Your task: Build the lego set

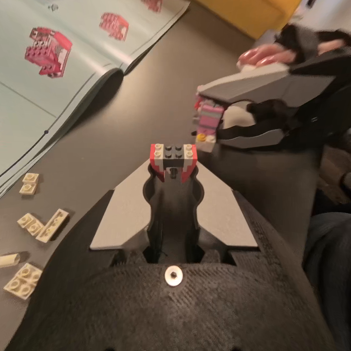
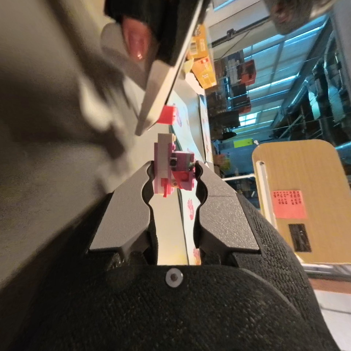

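My left gripper [image 1: 173,170] is shut on a small brick build [image 1: 173,154] of red, white and black bricks, studs facing up, held above the dark table [image 1: 114,136]. My right gripper [image 2: 173,168] is shut on a pink, white and red brick build [image 2: 163,167], with both pads pressed on its sides. In the left wrist view the pink build [image 1: 209,117] hangs just right of and above the red build, a small gap apart. In the right wrist view the left gripper's finger [image 2: 152,106] and a red corner of its build [image 2: 167,115] show just above the pink build.
An open instruction booklet [image 1: 57,79] with pictures of red builds lies at the left. Several loose cream plates [image 1: 43,224] lie on the table at the lower left. A person's hand [image 1: 266,55] grips the right tool. A wooden chair back [image 2: 303,199] and shelves stand behind.
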### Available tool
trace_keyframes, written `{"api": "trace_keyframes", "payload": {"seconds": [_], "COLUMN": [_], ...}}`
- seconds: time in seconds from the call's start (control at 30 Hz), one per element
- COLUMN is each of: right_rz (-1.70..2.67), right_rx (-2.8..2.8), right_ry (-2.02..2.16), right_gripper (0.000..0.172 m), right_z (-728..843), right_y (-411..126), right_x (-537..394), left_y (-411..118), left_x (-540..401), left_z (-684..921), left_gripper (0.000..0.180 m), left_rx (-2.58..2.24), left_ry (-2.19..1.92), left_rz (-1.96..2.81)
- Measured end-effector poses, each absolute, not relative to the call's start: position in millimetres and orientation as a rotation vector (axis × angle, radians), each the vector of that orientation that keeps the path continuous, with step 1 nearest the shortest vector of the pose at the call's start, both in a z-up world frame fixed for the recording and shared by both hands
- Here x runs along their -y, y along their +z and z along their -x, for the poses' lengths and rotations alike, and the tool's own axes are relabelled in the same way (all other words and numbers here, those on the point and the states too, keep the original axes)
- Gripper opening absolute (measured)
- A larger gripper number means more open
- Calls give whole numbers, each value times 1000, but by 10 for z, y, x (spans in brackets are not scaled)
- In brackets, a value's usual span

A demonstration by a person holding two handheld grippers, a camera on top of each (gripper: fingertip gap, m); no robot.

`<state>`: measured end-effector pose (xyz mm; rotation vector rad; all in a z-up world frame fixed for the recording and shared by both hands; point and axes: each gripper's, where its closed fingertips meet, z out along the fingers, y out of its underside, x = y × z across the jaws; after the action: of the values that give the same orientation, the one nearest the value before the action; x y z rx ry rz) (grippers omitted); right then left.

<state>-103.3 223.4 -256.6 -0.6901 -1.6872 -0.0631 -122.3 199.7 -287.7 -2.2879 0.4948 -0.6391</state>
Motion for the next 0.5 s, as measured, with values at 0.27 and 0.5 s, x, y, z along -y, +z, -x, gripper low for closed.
{"api": "trace_keyframes", "payload": {"seconds": [0.27, 0.5], "right_rz": [674, 620], "right_rx": [1600, 1596], "right_ry": [56, 13], "right_gripper": [41, 41], "right_z": [920, 911], "right_y": [-2413, -2435], "right_x": [-2251, -2222], "left_y": [-2932, -2908], "left_x": [-2037, -1946], "left_z": [1269, 1274], "left_gripper": [36, 56], "left_rx": [-442, -405], "left_ry": [-514, -513], "left_rz": [2313, 2317]}}
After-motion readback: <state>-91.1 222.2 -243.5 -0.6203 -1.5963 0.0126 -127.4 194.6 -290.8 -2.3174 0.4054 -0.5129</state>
